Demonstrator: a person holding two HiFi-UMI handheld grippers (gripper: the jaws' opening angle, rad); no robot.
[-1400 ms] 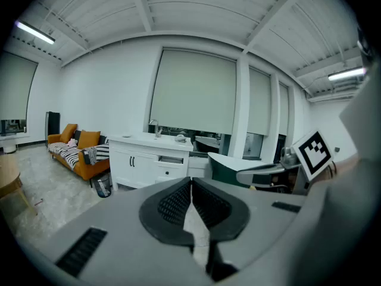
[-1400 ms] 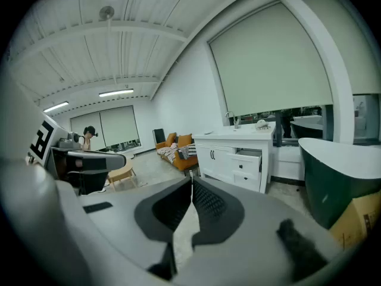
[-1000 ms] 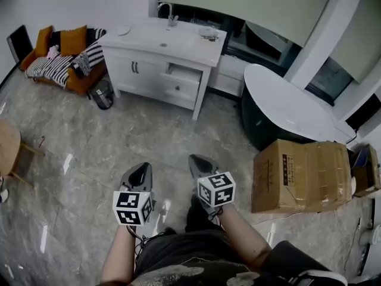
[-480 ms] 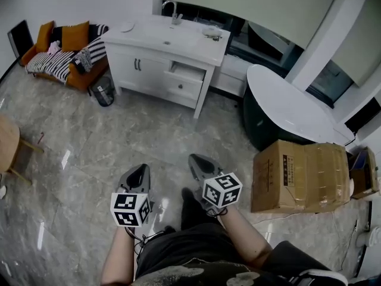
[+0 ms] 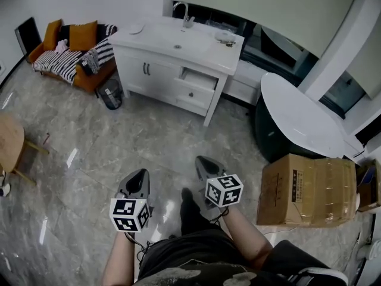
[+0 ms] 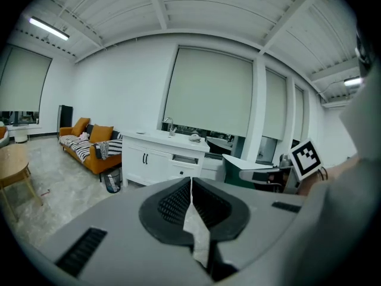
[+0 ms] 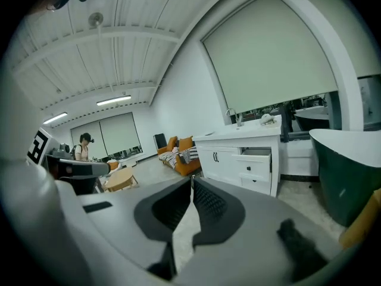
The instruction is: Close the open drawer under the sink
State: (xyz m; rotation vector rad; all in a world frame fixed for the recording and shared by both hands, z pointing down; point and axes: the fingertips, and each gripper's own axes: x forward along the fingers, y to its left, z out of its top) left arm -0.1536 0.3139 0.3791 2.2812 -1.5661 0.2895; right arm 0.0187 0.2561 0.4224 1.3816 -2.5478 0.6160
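The white sink cabinet (image 5: 156, 70) stands across the floor at the far side of the room, with a tap on its top. Its upper right drawer (image 5: 199, 78) is pulled out a little; it also shows in the left gripper view (image 6: 184, 159) and the right gripper view (image 7: 256, 158). My left gripper (image 5: 140, 174) and right gripper (image 5: 202, 161) are held side by side low in front of the person, far short of the cabinet. Both point toward it. Each gripper's jaws, left (image 6: 191, 181) and right (image 7: 191, 182), meet at the tips with nothing between them.
An orange sofa (image 5: 71, 55) with striped cushions and a dark bin (image 5: 111, 95) stand left of the cabinet. A round wooden table (image 5: 8, 145) is at the far left. A dark tub with a white top (image 5: 297, 121) and a cardboard box (image 5: 309, 189) are on the right. Another person (image 7: 85, 145) stands far off.
In the head view the cabinet and sofa have drifted to the right and slightly down. Both grippers stay shut, side by side, and have shifted a little over the floor.
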